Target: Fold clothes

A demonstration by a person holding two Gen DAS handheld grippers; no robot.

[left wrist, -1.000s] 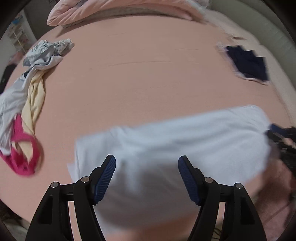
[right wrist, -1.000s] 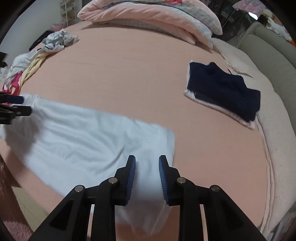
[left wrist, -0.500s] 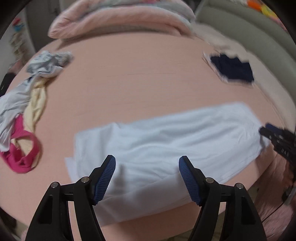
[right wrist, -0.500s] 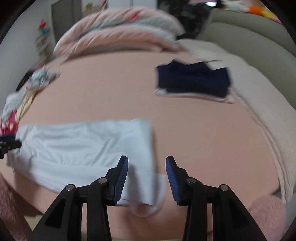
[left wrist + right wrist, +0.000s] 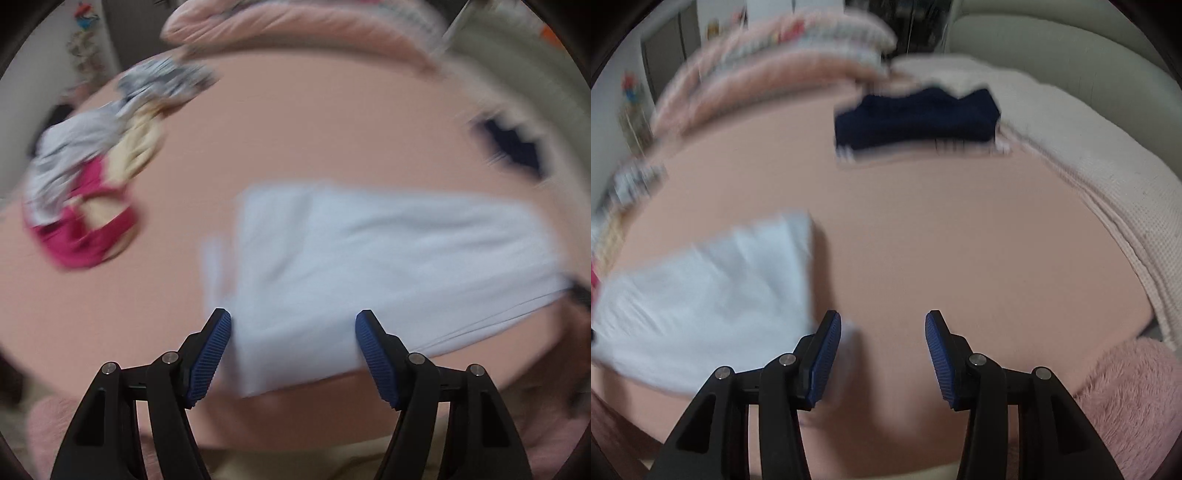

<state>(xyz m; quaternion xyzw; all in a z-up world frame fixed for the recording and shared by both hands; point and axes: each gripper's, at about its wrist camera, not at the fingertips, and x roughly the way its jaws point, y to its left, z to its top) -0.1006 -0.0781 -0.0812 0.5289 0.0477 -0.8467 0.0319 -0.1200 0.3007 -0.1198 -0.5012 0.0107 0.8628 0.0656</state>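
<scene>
White garment [image 5: 388,258] lies flat on the pink bed surface [image 5: 314,140], near the front edge, folded into a long band. Both views are smeared with motion blur; fine detail of the cloth is not readable. A narrower strip of the same cloth shows along the band's left end in the left wrist view.

Left gripper [image 5: 293,350]: jaws wide apart, angled down over the near left part of the garment. Cloth shows in the gap between the blue pads, but neither pad presses on it; nothing gripped.

Right gripper [image 5: 882,354]: jaws opening, nothing between them but bare pink surface. The garment's right end [image 5: 713,295] lies just to the left, its edge passing behind the left pad; whether that pad touches the cloth cannot be told.

Outward from there:
- Heap of unfolded clothes [image 5: 92,177] at the far left of the bed: grey, pale yellow and magenta pieces tangled together, well apart from the white garment.
- Dark navy folded item [image 5: 916,118] at the far right side, resting on a lighter piece, near the cream blanket [image 5: 1108,192] that runs along the right edge.
- Pink quilts or pillows [image 5: 295,26] stacked at the far end of the bed.
- Fluffy pink rug or cushion [image 5: 1134,398] below the bed's near right corner.
</scene>
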